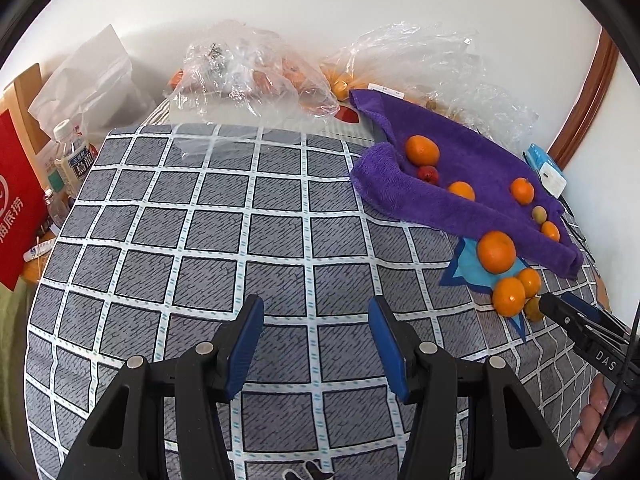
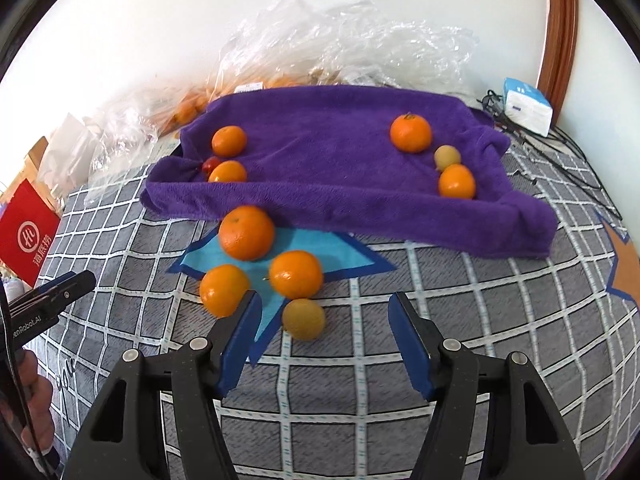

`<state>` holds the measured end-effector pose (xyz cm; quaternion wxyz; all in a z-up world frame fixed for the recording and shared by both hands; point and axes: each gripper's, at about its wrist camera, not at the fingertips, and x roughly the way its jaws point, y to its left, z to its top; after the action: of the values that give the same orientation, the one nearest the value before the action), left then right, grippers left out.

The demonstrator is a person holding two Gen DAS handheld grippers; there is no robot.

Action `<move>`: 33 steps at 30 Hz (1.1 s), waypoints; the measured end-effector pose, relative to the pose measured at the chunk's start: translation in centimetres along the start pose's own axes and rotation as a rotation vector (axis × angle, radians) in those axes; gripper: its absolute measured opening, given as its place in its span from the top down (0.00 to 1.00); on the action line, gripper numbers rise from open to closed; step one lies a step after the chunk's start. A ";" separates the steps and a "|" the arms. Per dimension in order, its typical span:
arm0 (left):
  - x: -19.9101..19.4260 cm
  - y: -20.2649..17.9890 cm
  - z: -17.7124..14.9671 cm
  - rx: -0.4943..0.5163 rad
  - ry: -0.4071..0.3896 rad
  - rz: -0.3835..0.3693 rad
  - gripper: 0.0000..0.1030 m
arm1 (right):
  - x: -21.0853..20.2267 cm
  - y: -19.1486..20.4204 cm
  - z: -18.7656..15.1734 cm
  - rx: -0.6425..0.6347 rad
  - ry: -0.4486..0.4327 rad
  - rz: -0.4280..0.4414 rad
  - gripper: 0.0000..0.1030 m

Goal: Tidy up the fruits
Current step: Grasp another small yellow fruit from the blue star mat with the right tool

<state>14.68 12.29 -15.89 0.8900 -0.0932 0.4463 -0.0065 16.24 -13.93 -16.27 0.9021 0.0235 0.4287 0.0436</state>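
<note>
A purple towel [image 2: 340, 152] lies on the checked cloth [image 1: 200, 240] with several oranges on it, a small red fruit [image 2: 209, 165] and a yellowish fruit [image 2: 447, 157]. In front of the towel, three oranges [image 2: 247, 233] and a yellow-brown fruit [image 2: 304, 319] sit on and beside a blue star patch [image 2: 320, 248]. My right gripper [image 2: 324, 320] is open, just behind the yellow-brown fruit. My left gripper [image 1: 316, 320] is open and empty over bare cloth, left of the fruit group [image 1: 497, 251]. The towel also shows in the left wrist view [image 1: 460, 168].
Clear plastic bags [image 1: 248, 72] with more fruit lie at the back by the wall. A red bag [image 1: 16, 200] and a water bottle [image 1: 70, 156] stand at the left edge. A blue-white box [image 2: 526, 106] and black cables [image 2: 560, 152] lie at the right.
</note>
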 end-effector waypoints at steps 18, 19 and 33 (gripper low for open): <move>1.0 0.8 -0.4 0.058 -0.009 -0.034 0.50 | 2.7 2.3 -0.2 0.014 0.012 -0.071 0.74; 0.9 0.9 -0.4 0.054 -0.010 -0.042 0.50 | 2.6 2.3 -0.2 0.018 0.008 -0.074 0.74; 0.8 0.8 -0.5 0.073 -0.004 -0.019 0.49 | 1.5 1.0 -0.8 0.025 0.017 -0.093 0.76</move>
<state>14.74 12.90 -16.95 0.8936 -0.0649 0.4432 -0.0310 16.47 -12.79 -17.84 0.8992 0.0145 0.4373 -0.0034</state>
